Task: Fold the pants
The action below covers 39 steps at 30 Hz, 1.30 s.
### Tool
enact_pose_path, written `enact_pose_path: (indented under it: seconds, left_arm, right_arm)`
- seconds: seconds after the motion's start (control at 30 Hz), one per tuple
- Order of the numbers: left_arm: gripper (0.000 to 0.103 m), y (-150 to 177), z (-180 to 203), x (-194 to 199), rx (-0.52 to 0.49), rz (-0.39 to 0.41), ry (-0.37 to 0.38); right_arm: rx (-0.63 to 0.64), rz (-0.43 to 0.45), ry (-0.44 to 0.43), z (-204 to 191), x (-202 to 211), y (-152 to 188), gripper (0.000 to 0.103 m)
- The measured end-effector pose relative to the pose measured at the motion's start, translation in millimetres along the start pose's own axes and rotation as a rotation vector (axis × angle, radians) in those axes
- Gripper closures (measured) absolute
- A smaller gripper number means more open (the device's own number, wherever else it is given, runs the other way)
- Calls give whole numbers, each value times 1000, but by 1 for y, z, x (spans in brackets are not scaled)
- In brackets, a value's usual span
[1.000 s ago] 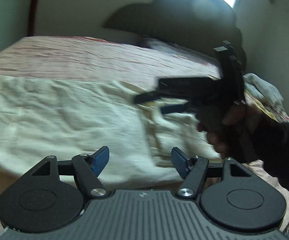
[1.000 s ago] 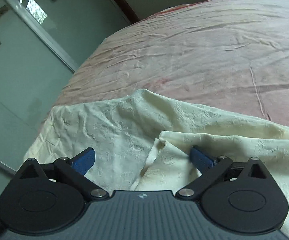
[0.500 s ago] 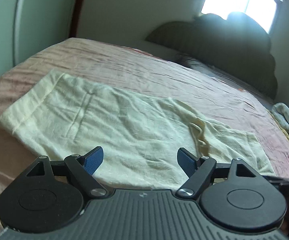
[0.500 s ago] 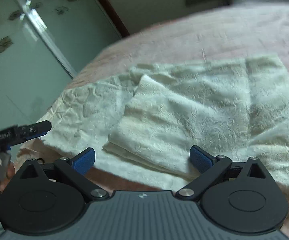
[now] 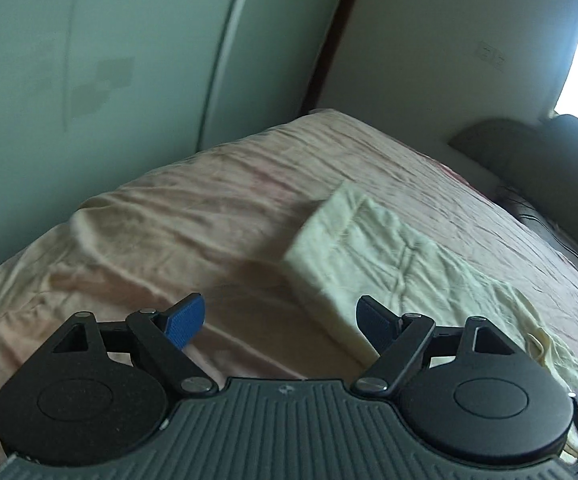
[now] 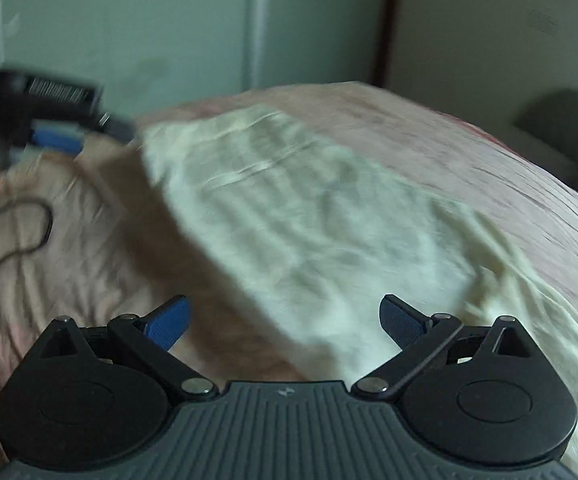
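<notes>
Two grippers hang over the bed [image 5: 217,216] with their jaws spread wide and nothing between the blue pads. The pants [image 5: 389,248], a pale cream pair, lie flat on the pink bedspread as a long strip that looks to be folded lengthwise, though blur makes the layers hard to count. In the left wrist view the left gripper [image 5: 279,320] sits just short of the strip's narrow end, with that end's near corner close to its right pad. In the right wrist view the right gripper [image 6: 285,324] is over the near long edge of the pants [image 6: 309,216], and the left gripper [image 6: 55,120] shows as a dark smear at the far left, beside the same narrow end. A thin dark loop [image 6: 17,232], perhaps a cord or hair tie, lies on the bedspread near it.

The step in hand appears to be taking hold of the narrow end to fold the strip across its length. To do that well, each gripper should settle on one corner of that end and pinch through every layer, not just the top one. Both corners should rise together and travel level toward the far end, so the edges line up. Both views are smeared with motion, so slowing before closing would help. The loop is best kept clear of the fold.
</notes>
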<state>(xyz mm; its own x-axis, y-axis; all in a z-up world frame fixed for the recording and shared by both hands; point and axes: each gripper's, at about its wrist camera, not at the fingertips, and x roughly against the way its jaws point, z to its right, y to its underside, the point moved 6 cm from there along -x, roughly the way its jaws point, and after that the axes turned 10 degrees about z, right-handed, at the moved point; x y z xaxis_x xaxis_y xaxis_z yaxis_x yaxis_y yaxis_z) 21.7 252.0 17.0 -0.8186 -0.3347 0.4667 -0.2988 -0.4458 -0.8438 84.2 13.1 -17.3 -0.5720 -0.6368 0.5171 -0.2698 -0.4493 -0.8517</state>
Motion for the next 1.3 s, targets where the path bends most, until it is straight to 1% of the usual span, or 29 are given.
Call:
enact_pose_path:
  seconds: [0.1, 0.2, 0.4, 0.53, 0.6, 0.67, 0.77, 0.83, 0.87, 0.9, 0.93, 0.97, 1.0, 1.03, 1.1, 1.13, 1.27, 1.3]
  left_arm:
    - [18, 1, -8, 3, 6, 2, 0]
    - [18, 2, -15, 2, 14, -7, 3]
    - [18, 2, -24, -6, 42, -25, 12]
    - [18, -2, -26, -9, 47, -21, 27]
    - [18, -3, -27, -12, 72, -36, 41]
    - [18, -4, -27, -15, 118, -67, 70]
    - [17, -7, -23, -17, 189, -105, 141]
    - [15, -9, -18, -19, 236, -136, 196]
    - [14, -10, -17, -21, 264, -147, 214]
    - [13, -11, -14, -24, 287, -160, 228]
    - [13, -11, -11, -28, 298, -179, 234]
    - [13, -11, -7, -32, 299, -197, 232]
    - [13, -11, -3, -34, 290, -207, 230]
    - [13, -11, 2, -37, 272, -212, 225]
    - [13, -10, 11, -45, 240, -230, 200]
    - [13, -10, 15, -48, 236, -239, 202]
    - [13, -7, 30, -68, 243, -271, 216]
    - [13, -7, 33, -74, 237, -278, 207]
  right_arm:
    - [108, -20, 10, -20, -25, -3, 1]
    - [158, -18, 22, -26, -43, -12, 1]
    - [160, -22, 61, -24, -67, -25, 1]
    - [168, -25, 73, -22, -72, -30, 2]
    - [170, -28, 75, -25, -74, -29, 2]
    - [186, -22, 72, -31, -77, -31, 3]
    - [218, -16, 55, -38, -77, -35, 13]
    - [239, -16, 41, -43, -76, -36, 31]
    - [236, -16, 29, -45, -76, -36, 35]
    - [221, -17, 14, -45, -76, -36, 42]
    - [198, -17, -7, -45, -76, -36, 53]
    - [178, -15, -21, -44, -77, -36, 58]
    - [163, -12, -20, -43, -77, -36, 65]
    - [150, -10, -17, -41, -78, -37, 71]
    - [97, 2, -17, -36, -77, -38, 76]
    - [67, 6, -24, -33, -76, -38, 77]
    - [-13, 11, -45, -26, -74, -37, 78]
    - [-22, 11, -46, -26, -74, -37, 78]
